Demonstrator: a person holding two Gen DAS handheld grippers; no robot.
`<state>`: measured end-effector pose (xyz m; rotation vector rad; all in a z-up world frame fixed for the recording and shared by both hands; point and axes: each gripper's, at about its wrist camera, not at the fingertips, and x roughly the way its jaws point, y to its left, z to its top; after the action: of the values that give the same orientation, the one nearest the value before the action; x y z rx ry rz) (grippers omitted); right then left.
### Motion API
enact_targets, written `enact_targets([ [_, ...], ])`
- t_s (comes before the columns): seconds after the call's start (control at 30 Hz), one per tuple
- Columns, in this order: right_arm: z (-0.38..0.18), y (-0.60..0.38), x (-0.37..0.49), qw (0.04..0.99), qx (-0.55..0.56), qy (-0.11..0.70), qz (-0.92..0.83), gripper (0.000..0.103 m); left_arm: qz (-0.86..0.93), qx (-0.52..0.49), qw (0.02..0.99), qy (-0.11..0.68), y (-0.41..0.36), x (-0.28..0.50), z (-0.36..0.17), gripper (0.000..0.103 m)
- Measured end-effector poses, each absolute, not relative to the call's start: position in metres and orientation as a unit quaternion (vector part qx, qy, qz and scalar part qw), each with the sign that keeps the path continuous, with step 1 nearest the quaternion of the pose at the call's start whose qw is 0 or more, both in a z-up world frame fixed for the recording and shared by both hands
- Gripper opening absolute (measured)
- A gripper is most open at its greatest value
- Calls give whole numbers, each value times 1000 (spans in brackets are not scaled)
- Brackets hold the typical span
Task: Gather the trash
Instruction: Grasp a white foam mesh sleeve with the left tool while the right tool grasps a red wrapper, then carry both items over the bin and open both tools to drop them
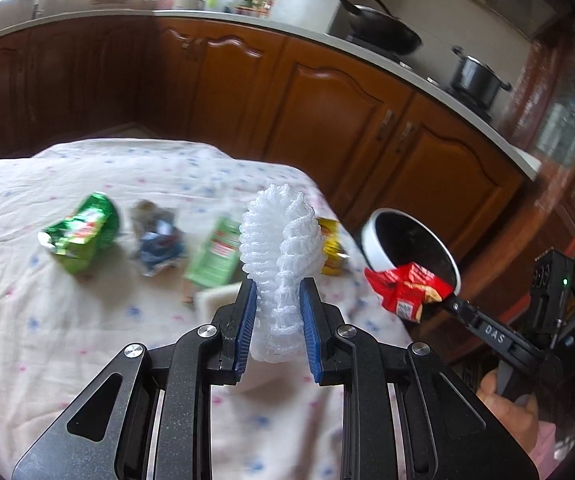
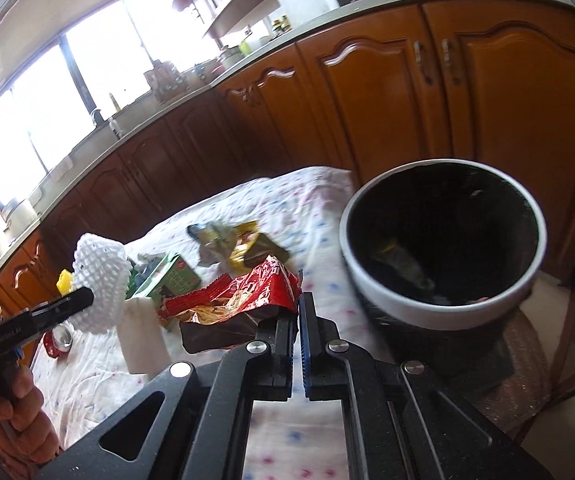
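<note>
The red wrapper [image 2: 243,300] is pinched in the right gripper [image 2: 295,312] just left of the bin [image 2: 443,312], which lies ahead to its right, while the foam net [image 1: 283,264] is clamped upright in the left gripper [image 1: 277,320], farther off.

Cloth on the counter [image 1: 67,360]: off-white, scattered small blue and pink flecks. Foam net sleeve [image 1: 281,248], frame centre: white, open mesh pattern. Left claw [image 1: 277,320]: black body, blue ribbed pads, silver rivets. Right claw [image 2: 296,316]: same black and blue. Snack wrapper [image 2: 243,296]: glossy red, white lettering, dark brown underside. Bin [image 2: 443,312], right of frame: white rim, black inside. Crumpled packet [image 1: 81,236], left: bright green with red and silver. Carton [image 1: 217,256]: pale green, red label. Wrapper [image 1: 333,248] behind the net: yellow-gold. Cabinets [image 1: 327,108]: reddish-brown wood.
</note>
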<state>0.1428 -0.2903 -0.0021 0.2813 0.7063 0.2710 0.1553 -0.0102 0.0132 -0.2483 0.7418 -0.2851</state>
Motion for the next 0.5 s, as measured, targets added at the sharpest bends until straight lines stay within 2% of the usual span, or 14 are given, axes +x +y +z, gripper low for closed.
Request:
enact_targets([
  [0.5,1,-361,130,927,168,327,70,3,-214,-79,892,391,-96,169,5,21],
])
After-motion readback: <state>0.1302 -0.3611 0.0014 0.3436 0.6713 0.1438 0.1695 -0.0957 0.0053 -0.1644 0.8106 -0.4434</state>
